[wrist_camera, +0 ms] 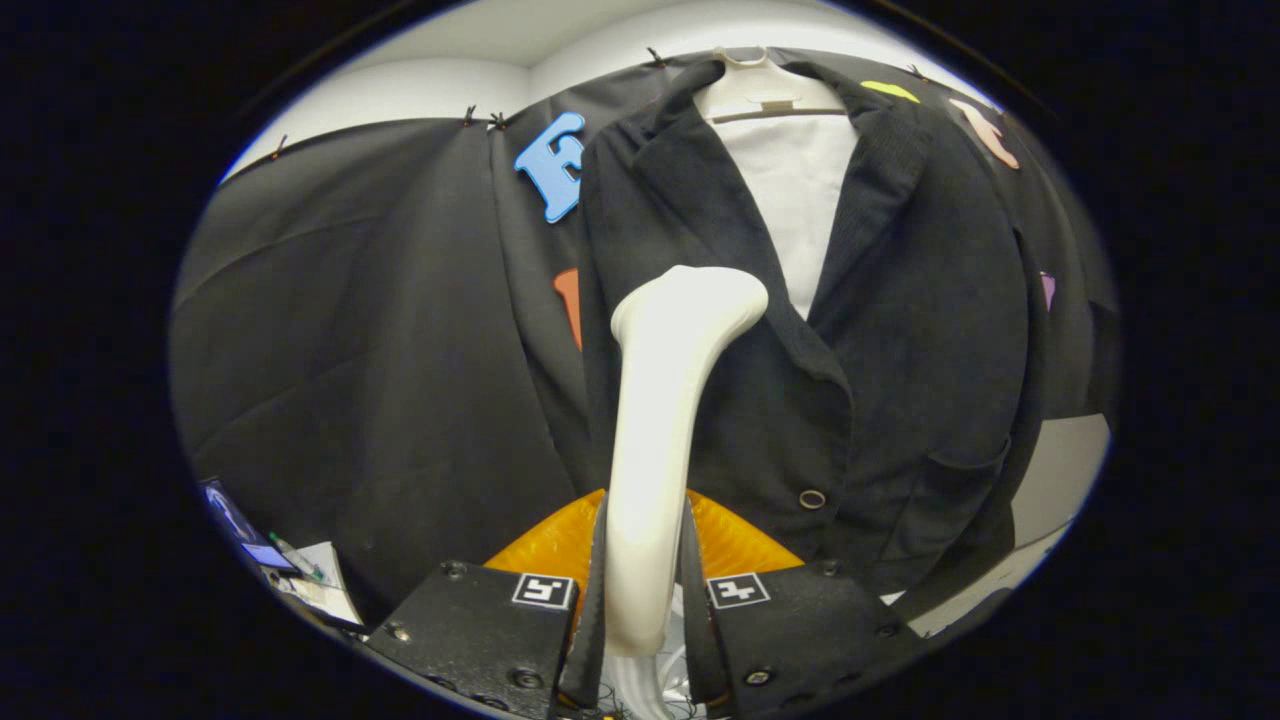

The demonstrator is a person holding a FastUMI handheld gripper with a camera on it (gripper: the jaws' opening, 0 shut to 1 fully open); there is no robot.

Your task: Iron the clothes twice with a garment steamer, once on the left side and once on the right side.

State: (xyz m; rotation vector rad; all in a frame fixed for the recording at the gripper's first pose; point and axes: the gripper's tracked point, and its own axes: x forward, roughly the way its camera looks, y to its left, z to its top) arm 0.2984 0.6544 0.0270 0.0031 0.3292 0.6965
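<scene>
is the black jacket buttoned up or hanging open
Open above: the black corduroy jacket parts over white lining, one button visible lower down. The tongs are shut on the white steamer.

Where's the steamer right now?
The steamer stands upright in the gripper, clamped between both fingers, its head up against the hanging jacket, left of the button.

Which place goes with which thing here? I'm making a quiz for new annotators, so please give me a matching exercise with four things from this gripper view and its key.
Things:
1. garment steamer
2. black jacket
3. white hanger
4. jacket button

Places or states:
A. at the jacket's collar, on top
B. clamped between the gripper fingers, head raised toward the jacket
C. hanging on the booth wall, open at the front over a white lining
D. low on the jacket front, just right of the steamer's handle

Pairs: 1-B, 2-C, 3-A, 4-D
</scene>
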